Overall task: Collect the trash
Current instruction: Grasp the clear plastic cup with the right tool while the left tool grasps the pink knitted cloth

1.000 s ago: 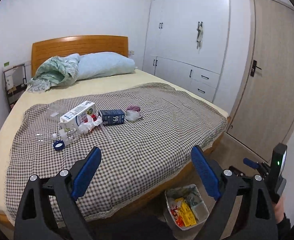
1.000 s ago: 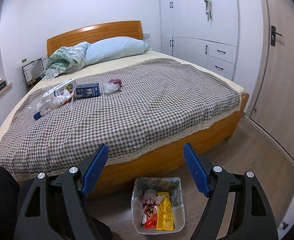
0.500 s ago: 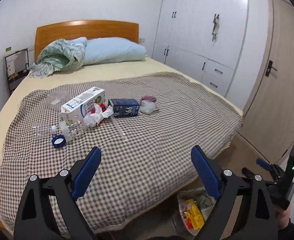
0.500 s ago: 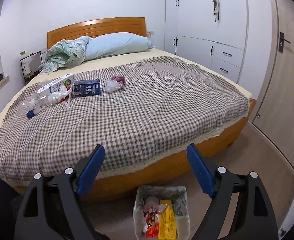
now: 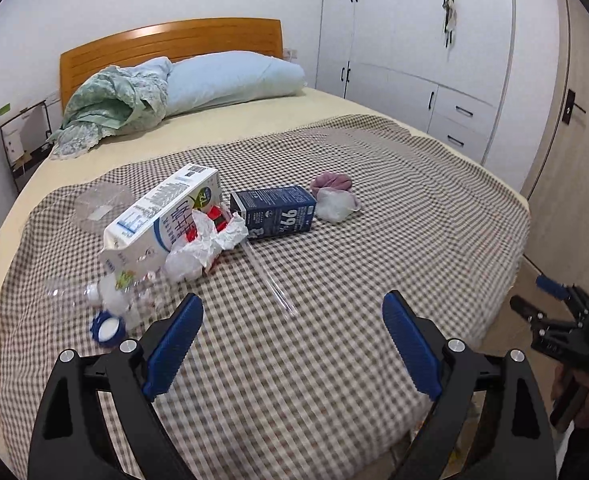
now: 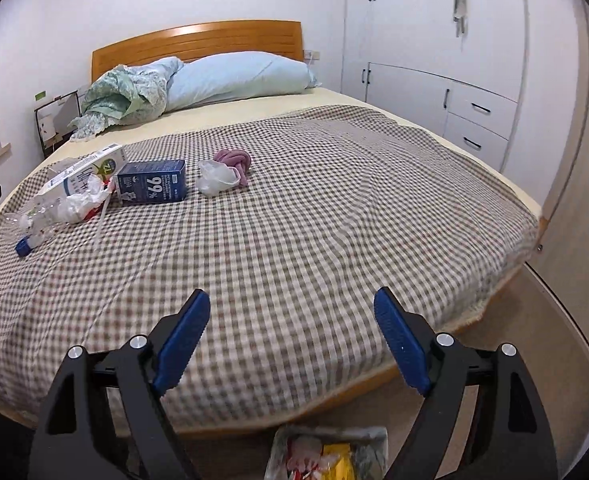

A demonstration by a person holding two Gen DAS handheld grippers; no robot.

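A bed (image 5: 434, 240) covered by a checked blanket (image 6: 314, 240) is seen in both views, with a pile of trash lying on the blanket. In the left wrist view the pile sits left of centre: a white milk carton (image 5: 162, 220) lies on its side, a crumpled wrapper (image 5: 206, 244) is touching it, and a dark blue carton (image 5: 274, 216) lies just beside the wrapper at centre. A clear plastic bottle (image 5: 106, 296) with a blue cap (image 5: 108, 328) is found at the lower left of the pile, and a clear straw (image 5: 272, 284) runs down from the blue carton toward the centre of the frame. A white wad (image 5: 336, 206) and a purple cloth (image 5: 332, 182) lie touching each other, to the right of the blue carton. The left gripper (image 5: 292, 344) is held above the blanket near the pile, its jaws spread wide with nothing between them. The right gripper (image 6: 290, 340) is held over the near edge of the bed, its jaws likewise wide apart and empty. A trash bin (image 6: 330, 456) holding wrappers is seen on the floor at the bottom centre of the right wrist view.
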